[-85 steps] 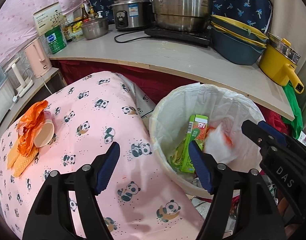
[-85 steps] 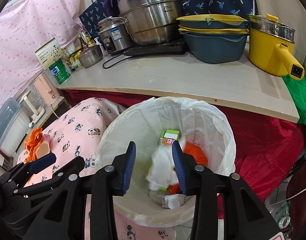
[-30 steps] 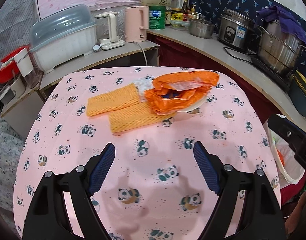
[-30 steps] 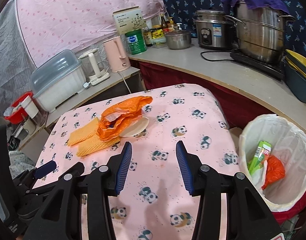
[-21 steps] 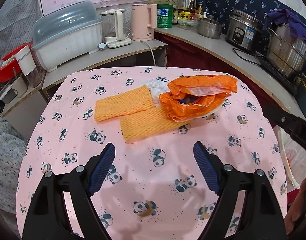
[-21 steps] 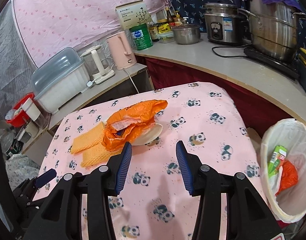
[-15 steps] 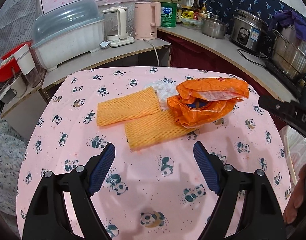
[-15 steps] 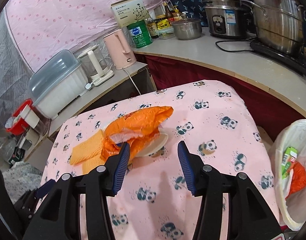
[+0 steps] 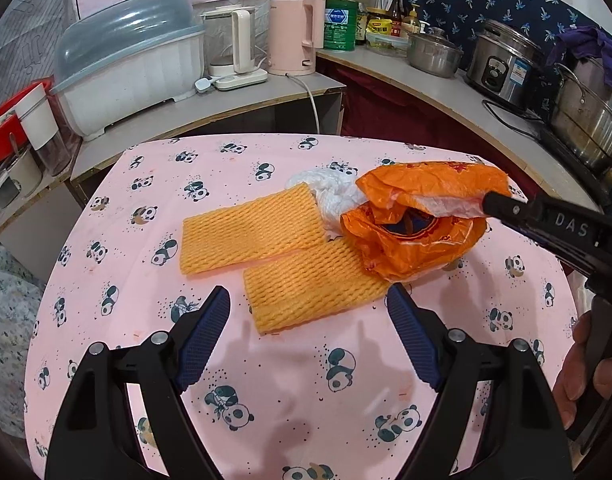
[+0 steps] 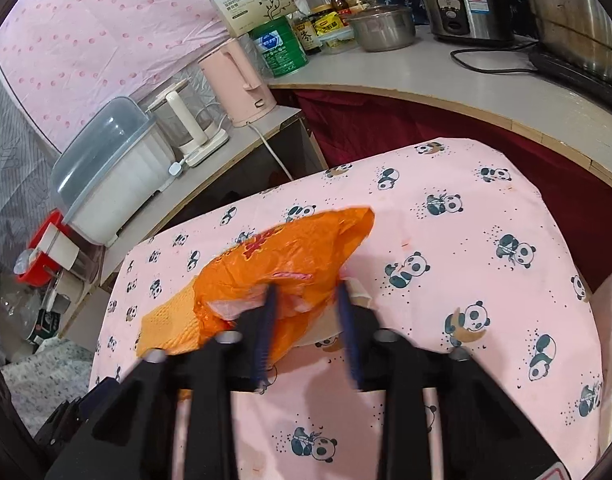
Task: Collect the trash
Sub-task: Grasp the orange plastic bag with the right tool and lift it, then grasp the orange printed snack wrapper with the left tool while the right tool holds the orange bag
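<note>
Two foam nets (image 9: pixel 282 252) beside orange bag (image 9: pixel 422 220).

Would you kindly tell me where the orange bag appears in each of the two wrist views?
Left wrist: orange bag right of centre, beyond the open left claw.
Right wrist: orange bag at centre, the open right claw reaching into it.
Shared landmark: pink kettle.

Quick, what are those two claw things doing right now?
Left gripper: open, holding nothing, just short of the foam net.
Right gripper: open, fingers either side of the orange bag, not yet clamped.
</note>
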### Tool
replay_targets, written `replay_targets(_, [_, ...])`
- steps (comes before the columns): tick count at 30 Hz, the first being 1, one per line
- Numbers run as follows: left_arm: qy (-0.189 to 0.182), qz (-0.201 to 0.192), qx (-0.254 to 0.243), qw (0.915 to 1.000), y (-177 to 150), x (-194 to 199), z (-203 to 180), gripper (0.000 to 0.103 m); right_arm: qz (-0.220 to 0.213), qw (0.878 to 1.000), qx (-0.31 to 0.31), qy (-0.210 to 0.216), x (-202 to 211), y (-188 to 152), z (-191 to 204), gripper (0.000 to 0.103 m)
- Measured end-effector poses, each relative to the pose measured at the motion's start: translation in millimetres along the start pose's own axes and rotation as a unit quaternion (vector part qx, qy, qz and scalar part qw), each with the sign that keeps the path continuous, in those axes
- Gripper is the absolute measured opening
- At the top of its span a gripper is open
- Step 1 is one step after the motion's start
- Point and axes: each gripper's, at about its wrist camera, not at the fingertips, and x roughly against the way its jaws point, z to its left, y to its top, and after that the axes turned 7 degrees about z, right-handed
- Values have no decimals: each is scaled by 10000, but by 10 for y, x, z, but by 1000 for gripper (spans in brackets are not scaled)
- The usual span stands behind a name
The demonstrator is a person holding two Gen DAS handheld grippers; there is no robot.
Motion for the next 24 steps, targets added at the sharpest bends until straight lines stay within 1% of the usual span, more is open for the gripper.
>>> replay_targets(1, [-18,3,2,10000,7,-5,-4,77,4,10000,-3,19,-3,1,-5,9])
replay_targets(2, [-41,5,3,10000,9,-8,-10,77,-14,10000,-1,47,10,-3,-9,6])
replay_targets(5, [-126,16,-33,9999,16,-15,-36,77,-168,9998,67,26,119,-25,-24,4])
replay_targets(9, [-240,31,-64,9997,25,-19,-89,80,-442,9990,1,-50,320,-20,-103,3])
replay_targets(14, [-508,96,-114,9986,57,-52,-205,80,-825,9959,-303,-221,606,-49,-324,2])
replay_targets(17, [-567,94,-224,9981,93,-87,-318,80,-987,9933,-484,-359,737,-88,-471,2])
replay_targets(19, [-615,85,-316,9976,120,-115,-403,80,-1107,9911,-651,-361,829,-112,-581,2])
replay_targets(24, [-936,115,-486,9944,158,-166,-582,82,-1347,9855,-953,-387,1045,-148,-820,2])
